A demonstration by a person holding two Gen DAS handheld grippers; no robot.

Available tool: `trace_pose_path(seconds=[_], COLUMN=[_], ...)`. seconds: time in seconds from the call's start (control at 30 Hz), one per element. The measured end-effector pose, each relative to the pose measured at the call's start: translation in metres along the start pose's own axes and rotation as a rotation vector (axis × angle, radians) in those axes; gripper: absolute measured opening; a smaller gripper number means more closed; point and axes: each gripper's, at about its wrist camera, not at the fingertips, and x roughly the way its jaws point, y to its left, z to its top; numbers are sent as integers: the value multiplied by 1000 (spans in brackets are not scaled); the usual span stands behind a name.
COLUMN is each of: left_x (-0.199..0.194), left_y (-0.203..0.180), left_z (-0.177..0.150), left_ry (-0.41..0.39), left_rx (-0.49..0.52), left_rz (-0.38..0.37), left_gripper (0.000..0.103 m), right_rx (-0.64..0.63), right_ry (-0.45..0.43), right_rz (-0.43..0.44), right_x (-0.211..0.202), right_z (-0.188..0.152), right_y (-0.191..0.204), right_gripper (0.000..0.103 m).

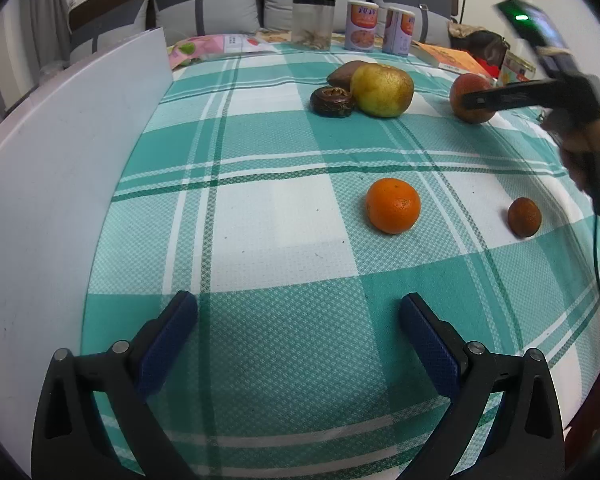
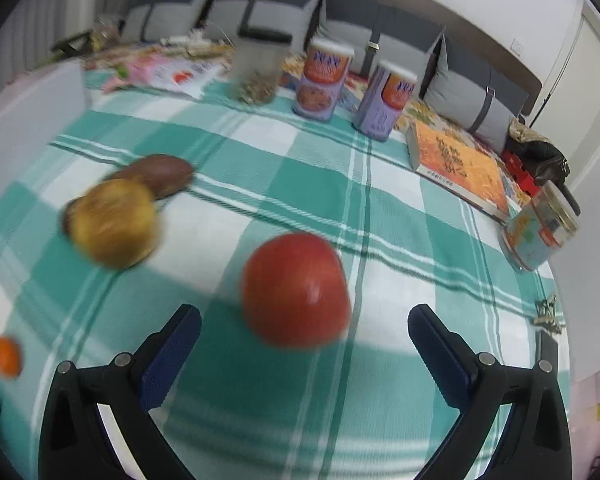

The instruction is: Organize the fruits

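Right gripper point(image 2: 304, 320) jaws spread wide, nothing gripped; red apple point(image 2: 296, 290) sits on the green checked cloth point(image 2: 380, 400) just ahead, between the fingers but untouched. Left gripper point(image 1: 298, 308) also released, empty, over bare cloth. Orange point(image 1: 393, 205) lies mid-table, yellow fruit point(image 1: 382, 90) farther back.

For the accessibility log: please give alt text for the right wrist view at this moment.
The open right gripper points down at a red apple lying on a green-and-white checked cloth, the apple just ahead of the fingertips and untouched. To its left sit a yellow fruit and a brown fruit; two cans stand behind.
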Motion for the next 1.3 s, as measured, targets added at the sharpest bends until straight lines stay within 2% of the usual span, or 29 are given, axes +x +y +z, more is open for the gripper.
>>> trace_pose_path(seconds=[0.07, 0.1, 0.23, 0.33, 0.43, 0.5, 0.73, 0.8, 0.9, 1.03, 1.17, 1.23, 1.3], left_x=[0, 0, 0, 0, 0, 0, 0, 0, 0, 0, 0, 0, 0], left_y=[0, 0, 0, 0, 0, 0, 0, 0, 0, 0, 0, 0, 0], left_z=[0, 0, 0, 0, 0, 0, 0, 0, 0, -1, 0, -1, -1], left_ry=[0, 0, 0, 0, -1, -1, -2, -3, -3, -3, -3, -3, -1], left_rx=[0, 0, 0, 0, 0, 0, 0, 0, 0, 0, 0, 0, -1], left_rz=[1, 0, 1, 1, 1, 2, 2, 2, 3, 3, 3, 3, 5], left_gripper=[101, 101, 101, 101, 101, 101, 101, 101, 101, 101, 101, 101, 101], right_rx=[1, 13, 217, 507, 704, 757, 823, 856, 882, 872, 884, 851, 778], right_ry=[62, 88, 88, 140, 231, 226, 207, 197, 175, 167, 116, 92, 70], right_rz=[18, 44, 183, 485, 720, 784, 734, 704, 641, 581, 540, 496, 402], right_x=[19, 25, 20, 8, 5, -2, -20, -22, -26, -29, -47, -61, -81], right_z=[5, 5, -13, -53, -104, -126, -152, -154, -153, -153, -162, -166, -175], right_y=[-2, -5, -37, -74, -91, -98, -120, -126, -137, -145, -157, -158, -147], right_gripper=[70, 62, 61, 61, 61, 61, 64, 70, 71, 71, 71, 77, 83])
